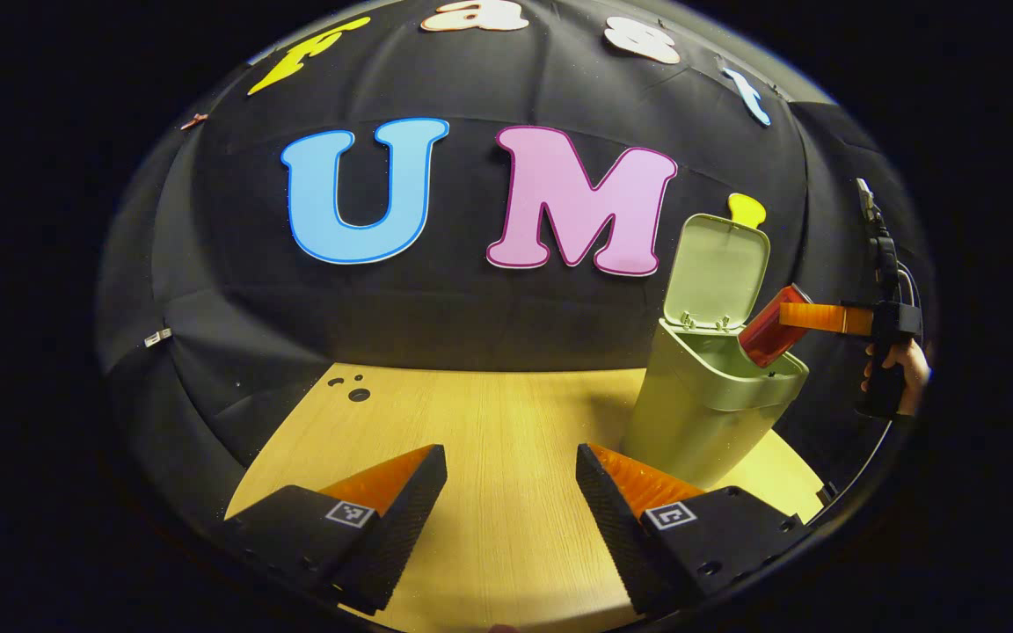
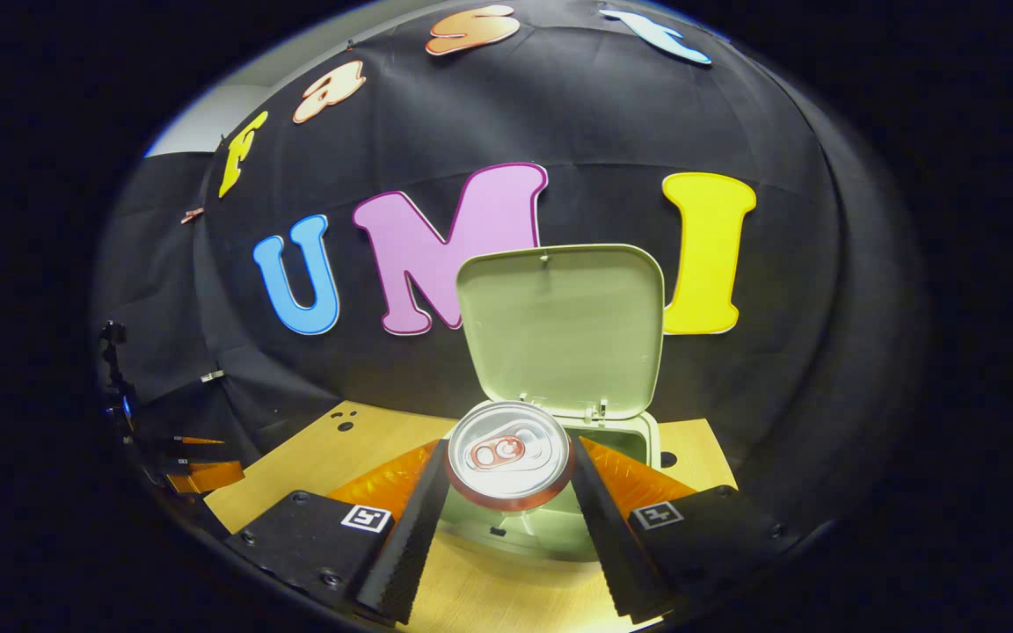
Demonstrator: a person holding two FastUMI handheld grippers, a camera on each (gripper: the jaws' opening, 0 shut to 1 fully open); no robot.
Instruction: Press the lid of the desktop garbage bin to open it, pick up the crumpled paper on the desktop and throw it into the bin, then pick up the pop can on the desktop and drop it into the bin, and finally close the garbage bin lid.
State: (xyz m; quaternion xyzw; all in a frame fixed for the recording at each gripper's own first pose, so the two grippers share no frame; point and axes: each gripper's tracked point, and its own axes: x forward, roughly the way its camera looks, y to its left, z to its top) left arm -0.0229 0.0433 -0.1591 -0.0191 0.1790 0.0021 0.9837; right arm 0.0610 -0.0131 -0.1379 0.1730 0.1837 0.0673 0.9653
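Wooden desktop [image 1: 506, 422] spreads across the lower frame of the left gripper view, with the pale green garbage bin [image 1: 704, 413] at right, lid [image 1: 717, 268] flipped upright. Over its mouth tilts the red pop can [image 1: 770, 327], clamped in the right gripper [image 2: 506, 492], a hand [image 1: 898, 374] holding that tool at far right. The left gripper [image 1: 511, 483], bottom centre, has fingers spread apart, gripping nothing.

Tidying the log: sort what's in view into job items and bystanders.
Job: pop can, held by the right gripper over the garbage bin; open lid.
Bystanders: left gripper, open and idle; table; holes in tabletop.
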